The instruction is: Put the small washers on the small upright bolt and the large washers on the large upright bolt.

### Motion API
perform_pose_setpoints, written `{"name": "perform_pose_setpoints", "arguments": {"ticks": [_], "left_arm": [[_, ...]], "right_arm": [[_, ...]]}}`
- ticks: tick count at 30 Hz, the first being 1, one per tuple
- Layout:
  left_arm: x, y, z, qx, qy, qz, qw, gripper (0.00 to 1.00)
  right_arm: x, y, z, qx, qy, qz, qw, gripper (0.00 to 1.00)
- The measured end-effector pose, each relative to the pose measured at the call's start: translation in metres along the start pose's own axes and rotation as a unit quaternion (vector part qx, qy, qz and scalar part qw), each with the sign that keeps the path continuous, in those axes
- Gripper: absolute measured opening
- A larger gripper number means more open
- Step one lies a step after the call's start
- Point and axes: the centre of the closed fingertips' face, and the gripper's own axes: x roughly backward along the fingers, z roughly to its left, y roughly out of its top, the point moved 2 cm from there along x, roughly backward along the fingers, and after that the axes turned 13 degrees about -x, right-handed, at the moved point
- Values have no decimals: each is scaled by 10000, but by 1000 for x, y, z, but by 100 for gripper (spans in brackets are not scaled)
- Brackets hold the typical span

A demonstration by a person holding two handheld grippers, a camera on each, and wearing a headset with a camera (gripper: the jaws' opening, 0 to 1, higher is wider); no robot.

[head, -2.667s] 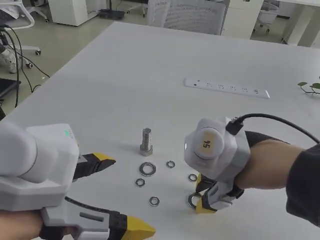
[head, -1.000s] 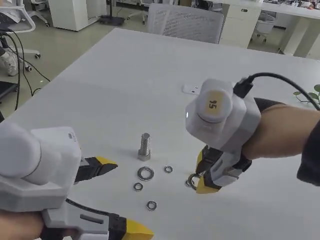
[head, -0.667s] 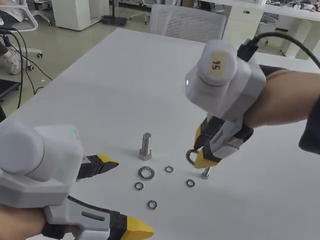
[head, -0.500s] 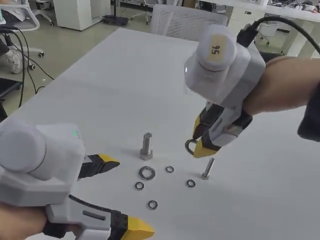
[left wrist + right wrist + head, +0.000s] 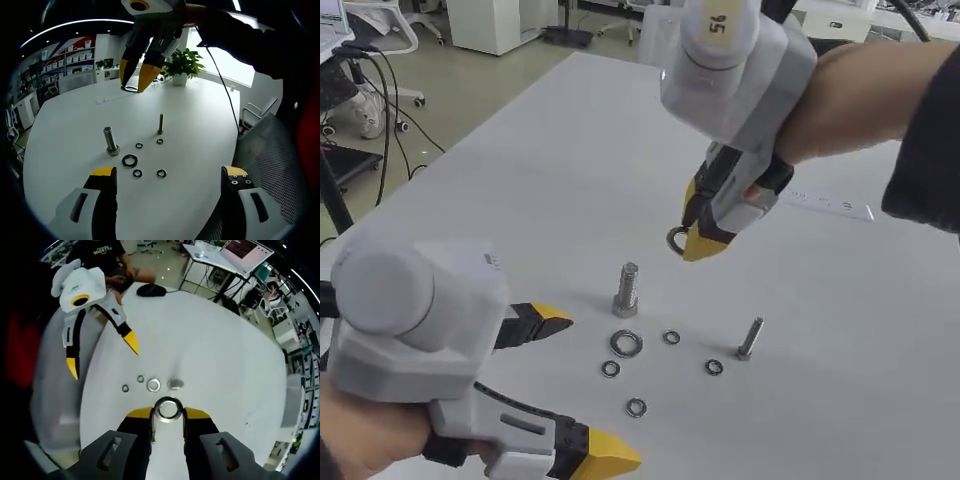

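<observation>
We log the right gripper [image 5: 692,243] clamped on a large washer [image 5: 676,240], raised above the table [image 5: 520,180] near the large bolt [image 5: 627,290]; the left gripper [image 5: 590,390] gapes wide, empty, by the near edge.

Smooth matt white across the surface [image 5: 520,170], with a faint sheen at most. Bare silvery metal for the large bolt [image 5: 627,290], the small bolt [image 5: 750,338], the 5 loose washers [image 5: 626,343] and the held washer [image 5: 676,240]: dull and ridged along the threaded shanks, brighter and smoother on the rings. Hard smooth plastic for the right gripper [image 5: 692,240] and left gripper [image 5: 598,390], satin white on the housings, matt black on the jaws, glossy yellow at their tips.
</observation>
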Motion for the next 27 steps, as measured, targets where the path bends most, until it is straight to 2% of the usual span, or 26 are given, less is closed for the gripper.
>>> {"name": "perform_pose_setpoints", "arguments": {"ticks": [5,11,27], "left_arm": [[0,-2,-1,-1,-13,23,10000,85],[1,-3,0,22,14,19,10000,85],[2,-6,-4,46,-1,34,10000,85]], "right_arm": [[-13,15,-5,93,58,-23,9999,24],[-28,21,-9,139,114,-2,9998,24],[-63,20,-11,108,301,251,9992,24]]}}
